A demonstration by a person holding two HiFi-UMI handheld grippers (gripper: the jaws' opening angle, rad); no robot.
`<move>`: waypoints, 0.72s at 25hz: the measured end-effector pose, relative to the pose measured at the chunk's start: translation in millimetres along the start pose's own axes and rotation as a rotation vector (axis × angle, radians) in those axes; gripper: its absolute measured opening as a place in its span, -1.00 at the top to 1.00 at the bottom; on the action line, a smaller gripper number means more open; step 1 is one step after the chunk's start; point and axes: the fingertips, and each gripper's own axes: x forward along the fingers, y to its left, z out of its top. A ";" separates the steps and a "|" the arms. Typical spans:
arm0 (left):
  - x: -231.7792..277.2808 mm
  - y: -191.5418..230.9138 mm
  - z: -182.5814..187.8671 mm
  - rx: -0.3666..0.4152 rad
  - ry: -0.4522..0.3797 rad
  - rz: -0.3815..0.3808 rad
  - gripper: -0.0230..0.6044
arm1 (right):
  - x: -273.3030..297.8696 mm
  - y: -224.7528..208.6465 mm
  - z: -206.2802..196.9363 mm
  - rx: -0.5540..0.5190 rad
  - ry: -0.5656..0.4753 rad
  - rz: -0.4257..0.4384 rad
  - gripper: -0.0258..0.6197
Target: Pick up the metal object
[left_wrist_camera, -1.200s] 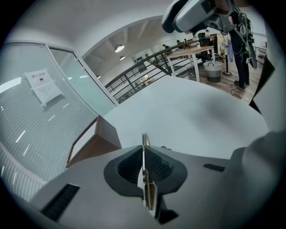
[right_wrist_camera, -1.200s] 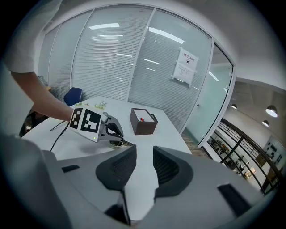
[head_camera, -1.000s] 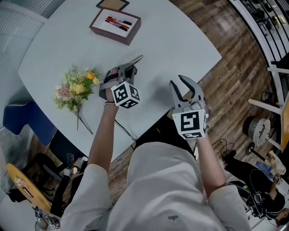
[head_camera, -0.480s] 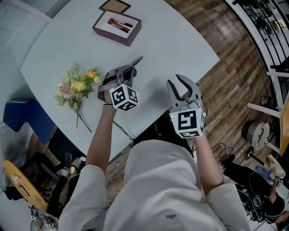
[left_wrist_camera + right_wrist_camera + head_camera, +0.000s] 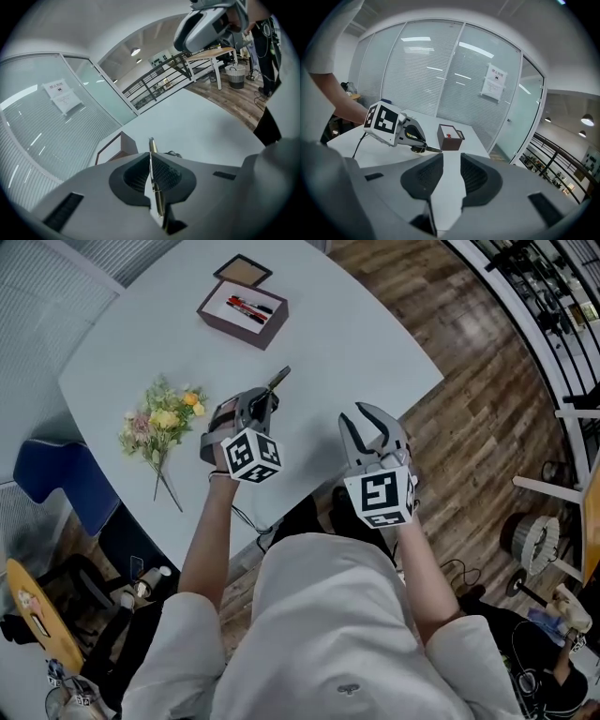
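The left hand-held gripper (image 5: 266, 396) pinches the slim brass-coloured metal object (image 5: 155, 186) between its jaws, over the white bench (image 5: 356, 324). The right hand-held gripper (image 5: 371, 424) stands spread, empty.

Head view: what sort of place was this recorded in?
Most likely an office meeting area: a large white table, glass walls with blinds carrying a posted notice, and a box of markers on the table.
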 end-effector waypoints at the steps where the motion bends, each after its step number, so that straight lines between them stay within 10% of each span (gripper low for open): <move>1: -3.0 -0.6 3.7 -0.007 0.003 0.009 0.85 | -2.1 -2.4 -1.3 -0.002 -0.005 0.005 0.54; 18: -74.0 -17.3 66.5 -0.209 0.011 0.167 0.85 | -51.0 -33.7 -17.2 -0.031 -0.102 0.104 0.56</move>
